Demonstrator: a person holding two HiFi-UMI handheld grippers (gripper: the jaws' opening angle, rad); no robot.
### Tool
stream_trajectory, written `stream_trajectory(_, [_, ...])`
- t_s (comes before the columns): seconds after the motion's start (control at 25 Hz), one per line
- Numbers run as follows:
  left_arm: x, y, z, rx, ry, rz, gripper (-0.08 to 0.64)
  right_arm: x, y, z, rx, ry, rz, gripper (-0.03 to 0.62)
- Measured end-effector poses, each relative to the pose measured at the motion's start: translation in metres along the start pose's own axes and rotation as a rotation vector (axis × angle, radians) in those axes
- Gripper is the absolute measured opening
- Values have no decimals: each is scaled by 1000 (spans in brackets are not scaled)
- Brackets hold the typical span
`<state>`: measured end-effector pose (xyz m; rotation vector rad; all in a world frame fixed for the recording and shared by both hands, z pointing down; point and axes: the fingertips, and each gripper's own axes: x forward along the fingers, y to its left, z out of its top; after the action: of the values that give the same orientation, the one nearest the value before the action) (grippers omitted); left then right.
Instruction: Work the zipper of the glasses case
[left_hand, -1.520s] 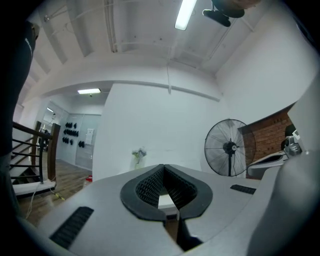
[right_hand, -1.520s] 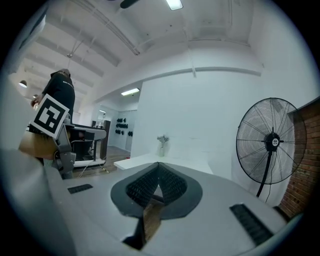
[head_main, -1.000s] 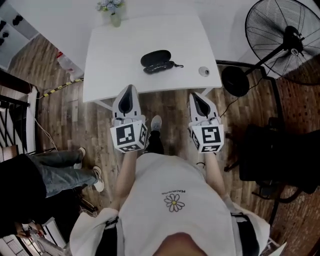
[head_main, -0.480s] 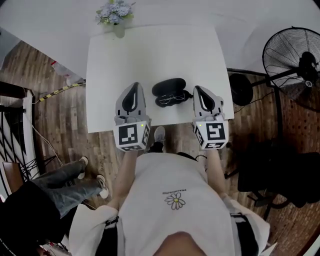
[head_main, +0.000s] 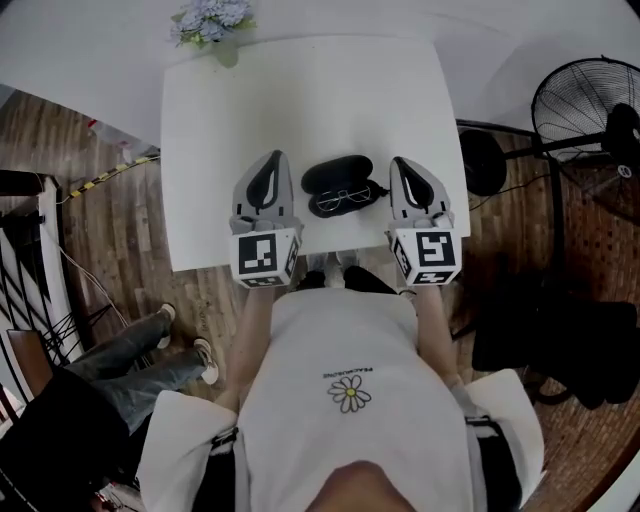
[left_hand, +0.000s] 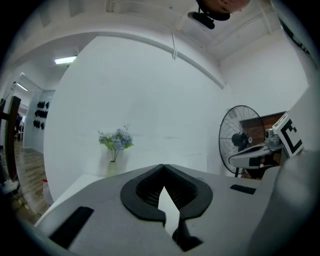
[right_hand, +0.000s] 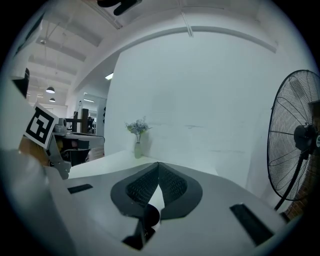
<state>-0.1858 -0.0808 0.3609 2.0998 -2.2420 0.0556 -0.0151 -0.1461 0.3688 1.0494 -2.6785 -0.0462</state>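
Both empty, fingers pressed together, left gripper (head_main: 270, 157) and right gripper (head_main: 401, 161) flank the open glasses case (head_main: 337, 172) containing spectacles (head_main: 345, 200).

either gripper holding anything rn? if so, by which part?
Nothing is held. The left gripper and right gripper both have their jaws shut with nothing between them. The glasses case lies open on the table between them.

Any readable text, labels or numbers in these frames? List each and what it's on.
On the shirt, print above the daisy: one line, too small to read.
On the cubes of left gripper and right gripper: square marker patterns, no words.
On the glasses case: no label visible.
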Motion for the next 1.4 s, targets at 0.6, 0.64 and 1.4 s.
stream_trajectory(0.6, [16, -32, -28, 33, 89, -38, 20, -2, -17, -19, 2, 5, 84, 3])
stream_trajectory(0.64, [20, -35, -34, 41, 111, -58, 48, -3, -19, -20, 2, 7, 83, 5])
stream_trajectory(1.4, [65, -101, -166, 174, 689, -661, 321, -19, -41, -49, -4, 76, 57, 5])
